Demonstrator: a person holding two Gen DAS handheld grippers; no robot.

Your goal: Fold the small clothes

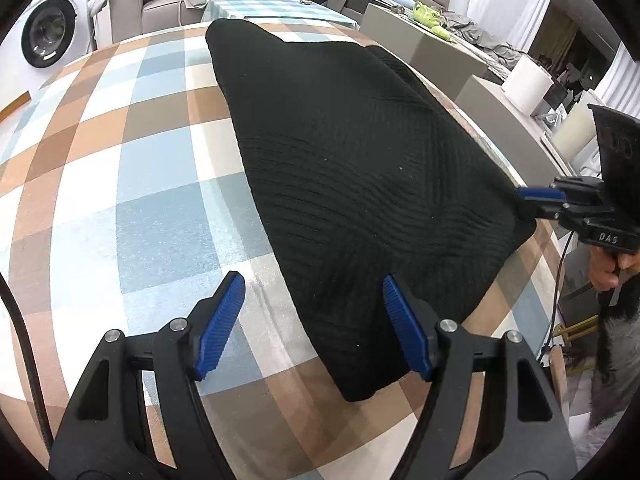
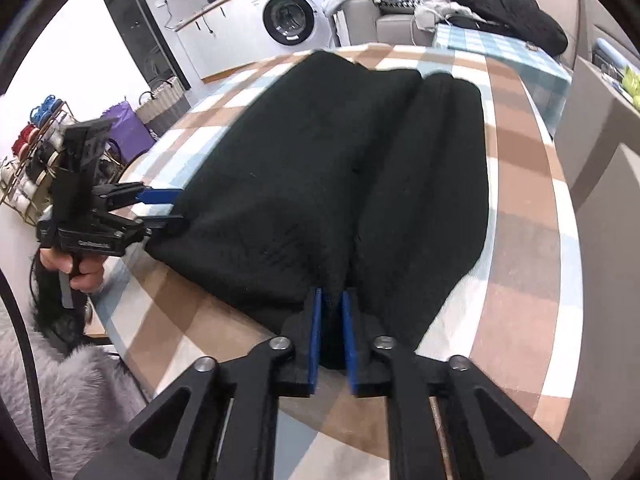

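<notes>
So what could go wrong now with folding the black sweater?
Maybe two things. The right gripper pinches just a small bunch at the black knitted garment's near edge, so it could slip out when pulled. The left gripper is open with only one finger over the cloth, so pulling one-sided could drag it crooked toward the edge of the checked tablecloth.
</notes>
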